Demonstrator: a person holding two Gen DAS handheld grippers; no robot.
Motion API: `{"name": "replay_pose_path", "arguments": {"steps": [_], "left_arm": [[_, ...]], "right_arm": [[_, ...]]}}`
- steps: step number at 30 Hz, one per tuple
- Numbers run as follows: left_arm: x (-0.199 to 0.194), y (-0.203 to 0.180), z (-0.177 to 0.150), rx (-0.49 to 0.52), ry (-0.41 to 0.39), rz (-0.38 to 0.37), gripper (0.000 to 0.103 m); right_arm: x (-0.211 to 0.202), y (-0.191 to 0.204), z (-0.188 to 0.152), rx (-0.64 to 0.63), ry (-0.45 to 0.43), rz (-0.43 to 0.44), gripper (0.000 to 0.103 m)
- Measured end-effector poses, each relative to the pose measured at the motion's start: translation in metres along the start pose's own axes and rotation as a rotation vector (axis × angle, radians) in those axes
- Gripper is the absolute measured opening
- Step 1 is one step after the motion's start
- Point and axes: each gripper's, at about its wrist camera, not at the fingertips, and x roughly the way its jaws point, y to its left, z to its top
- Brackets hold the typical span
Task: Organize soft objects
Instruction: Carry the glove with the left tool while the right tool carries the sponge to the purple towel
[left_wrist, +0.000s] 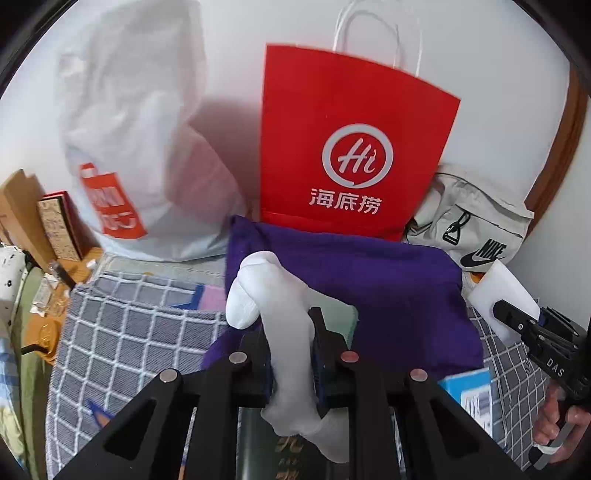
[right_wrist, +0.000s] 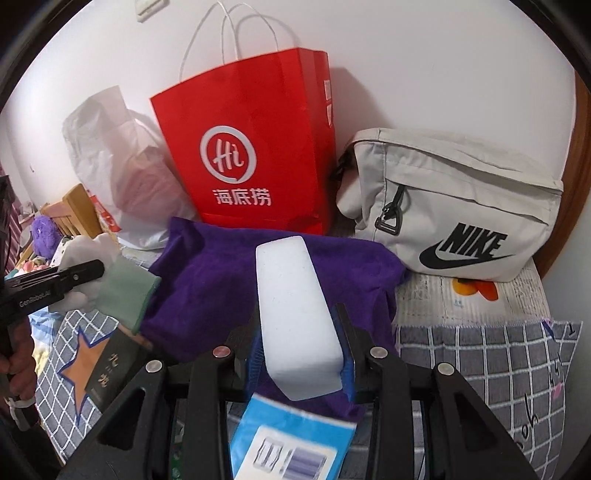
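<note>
Nearest us, our left tongs (left_wrist: 291, 354) pinch a white sock (left_wrist: 280, 314) over the purple cloth (left_wrist: 388, 291); to the right, our right tongs (right_wrist: 301, 354) clamp a white sponge block (right_wrist: 295, 314). Neither is stowed yet; the red paper bag (right_wrist: 258, 147) stands far behind, so we judge sorting barely begun.

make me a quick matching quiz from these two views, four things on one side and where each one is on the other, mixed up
Things:
1. white sock with pale green cuff
2. white foam block
3. red paper bag
4. beige Nike bag

Places:
a. standing against the wall
b. clamped in the right gripper
c. lying right of the red bag
d. clamped in the left gripper

Pairs: 1-d, 2-b, 3-a, 4-c
</note>
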Motion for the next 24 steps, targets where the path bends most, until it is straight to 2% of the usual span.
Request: {"name": "replay_pose_path", "arguments": {"steps": [4, 9, 24], "left_arm": [[0.025, -0.010, 0.011, 0.008, 0.025, -0.006, 0.016], [0.053, -0.018, 0.021, 0.019, 0.059, -0.007, 0.016], [0.119, -0.019, 0.038, 0.029, 0.145, -0.018, 0.016]], "right_arm": [[0.019, -0.005, 0.011, -0.026, 0.013, -0.019, 0.035], [0.043, -0.016, 0.022, 0.002, 0.028, 0.002, 0.035], [0.104, -0.032, 0.030, -0.010, 0.116, 0.003, 0.035]]}}
